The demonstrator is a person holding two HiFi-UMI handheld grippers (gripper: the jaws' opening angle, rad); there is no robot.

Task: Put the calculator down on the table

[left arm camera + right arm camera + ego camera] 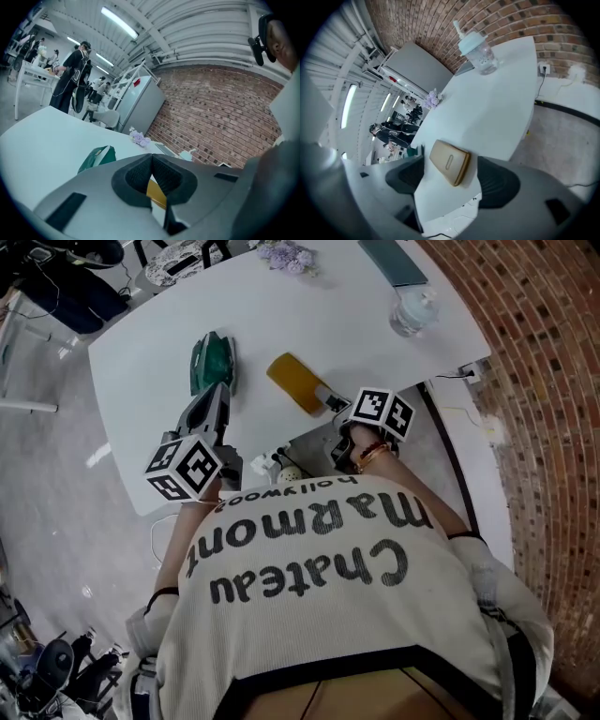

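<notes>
Spread wide, my right hand-held gripper [450, 174] stands around the flat tan-yellow rectangular calculator [448, 160] without gripping it. Its two dark pads sit to either side with a clear gap on each, and neither presses the casing. The calculator appears to lie flat on the white tabletop [356, 324], close to the near edge, with a plain face up that shows only a small oval mark and no keys I can make out. I judge the putting-down itself as good as done, so the step in hand is to get clear without disturbing it. The way to do that well is to keep the jaws fully apart and lift up and back along the line the gripper points, not sideways, so that no pad catches a long edge and swings the calculator. Because it lies so near the edge, a drag toward me is the likely mistake, since it could push the calculator off the tabletop. My left hand-held gripper [151, 161] has its pads pressed together with nothing between them. It hovers low over the tabletop beside a dark green pouch-like thing [212, 360], well apart from the calculator, and it is best kept out of this step. A clear bottle with a pale-blue cap [478, 49] stands far across the tabletop and is no obstacle.
</notes>
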